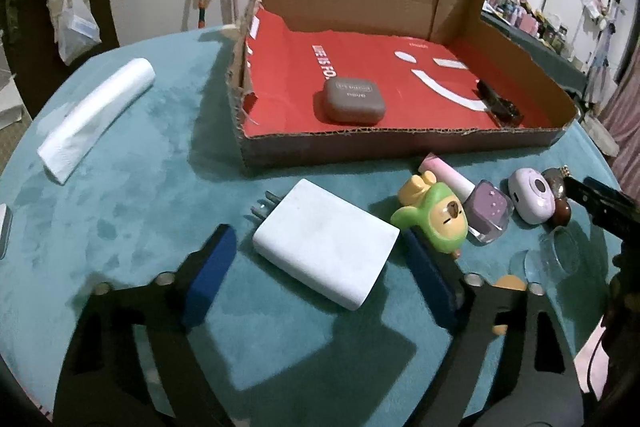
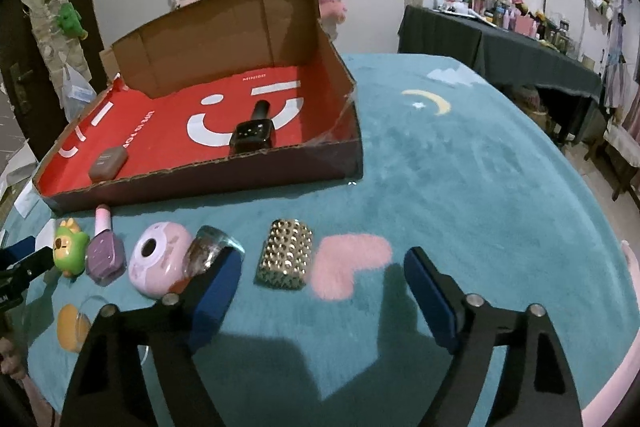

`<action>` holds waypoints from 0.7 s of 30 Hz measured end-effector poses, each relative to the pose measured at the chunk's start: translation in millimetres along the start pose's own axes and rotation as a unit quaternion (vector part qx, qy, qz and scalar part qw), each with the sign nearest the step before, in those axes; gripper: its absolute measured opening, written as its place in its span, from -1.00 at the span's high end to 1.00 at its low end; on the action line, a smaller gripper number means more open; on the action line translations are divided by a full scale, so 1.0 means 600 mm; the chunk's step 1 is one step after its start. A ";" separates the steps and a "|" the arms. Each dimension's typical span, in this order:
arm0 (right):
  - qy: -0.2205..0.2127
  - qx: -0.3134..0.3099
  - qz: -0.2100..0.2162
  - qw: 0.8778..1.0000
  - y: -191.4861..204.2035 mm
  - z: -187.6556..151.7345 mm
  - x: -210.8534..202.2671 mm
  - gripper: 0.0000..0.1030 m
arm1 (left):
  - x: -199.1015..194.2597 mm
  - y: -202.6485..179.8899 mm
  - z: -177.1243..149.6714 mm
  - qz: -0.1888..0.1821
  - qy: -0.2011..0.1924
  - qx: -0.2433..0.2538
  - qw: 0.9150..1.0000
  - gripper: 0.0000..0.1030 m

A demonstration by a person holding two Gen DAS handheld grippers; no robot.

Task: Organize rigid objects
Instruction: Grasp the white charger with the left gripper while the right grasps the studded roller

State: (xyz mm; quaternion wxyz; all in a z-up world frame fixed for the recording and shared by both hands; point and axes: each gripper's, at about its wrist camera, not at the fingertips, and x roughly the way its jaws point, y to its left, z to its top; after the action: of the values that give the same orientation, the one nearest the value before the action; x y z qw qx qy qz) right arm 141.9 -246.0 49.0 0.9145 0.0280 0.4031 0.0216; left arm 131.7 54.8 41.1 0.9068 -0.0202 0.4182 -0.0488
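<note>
pickup comes next: our left gripper point(image 1: 316, 259) straddles the white charger point(image 1: 326, 243) just before the cardboard box point(image 1: 400, 143), jaws apart, unpinched; our right gripper point(image 2: 320, 291) gapes empty near the studded case point(image 2: 285, 254). we close, lift, box them.

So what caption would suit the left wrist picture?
Left gripper open around a white charger on the teal cloth, cardboard box beyond.
</note>
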 end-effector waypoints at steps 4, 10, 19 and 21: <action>0.021 -0.019 0.022 0.999 0.008 0.001 0.016 0.08 | 0.006 -0.006 0.003 -0.008 0.005 0.009 1.000 -0.41; 0.001 -0.027 0.044 0.999 0.011 0.000 -0.004 0.46 | -0.003 -0.003 0.007 -0.007 -0.002 0.007 1.000 -0.40; -0.022 -0.039 0.070 0.997 0.026 0.012 -0.031 0.46 | -0.052 -0.015 0.019 -0.032 -0.042 0.025 0.998 -0.40; -0.023 -0.040 0.086 0.995 0.031 0.018 -0.033 0.46 | -0.058 -0.023 0.028 -0.048 -0.048 0.042 0.997 -0.39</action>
State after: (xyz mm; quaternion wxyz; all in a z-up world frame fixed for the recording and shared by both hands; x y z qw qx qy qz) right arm 136.3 -229.1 71.8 0.9186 0.0271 0.3769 0.1159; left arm 120.9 44.8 79.7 0.9224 -0.0048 0.3706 -0.1088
